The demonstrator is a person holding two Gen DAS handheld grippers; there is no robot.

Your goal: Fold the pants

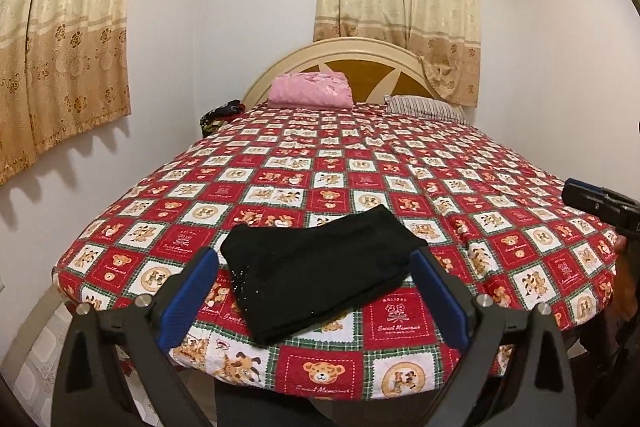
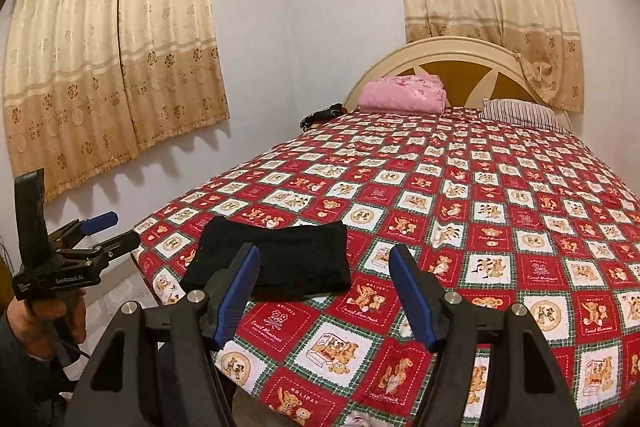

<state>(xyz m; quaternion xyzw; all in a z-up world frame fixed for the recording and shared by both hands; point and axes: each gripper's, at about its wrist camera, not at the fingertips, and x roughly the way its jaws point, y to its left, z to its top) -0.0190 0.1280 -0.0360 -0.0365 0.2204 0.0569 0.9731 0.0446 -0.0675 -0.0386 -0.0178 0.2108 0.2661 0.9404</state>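
Observation:
Black pants (image 1: pixel 320 267) lie folded into a compact bundle near the foot corner of the bed; they also show in the right wrist view (image 2: pixel 280 259). My left gripper (image 1: pixel 316 267) is open and empty, held back above the bundle, and shows from the side at the left of the right wrist view (image 2: pixel 108 227). My right gripper (image 2: pixel 324 267) is open and empty, held back with the bundle ahead to its left. Its tip shows at the right edge of the left wrist view (image 1: pixel 592 199).
The bed has a red, white and green teddy-bear patchwork cover (image 1: pixel 360 163). A folded pink blanket (image 1: pixel 312 89) and a striped pillow (image 1: pixel 424 107) lie by the headboard. Curtains (image 2: pixel 112 59) hang on the walls. Floor shows left of the bed.

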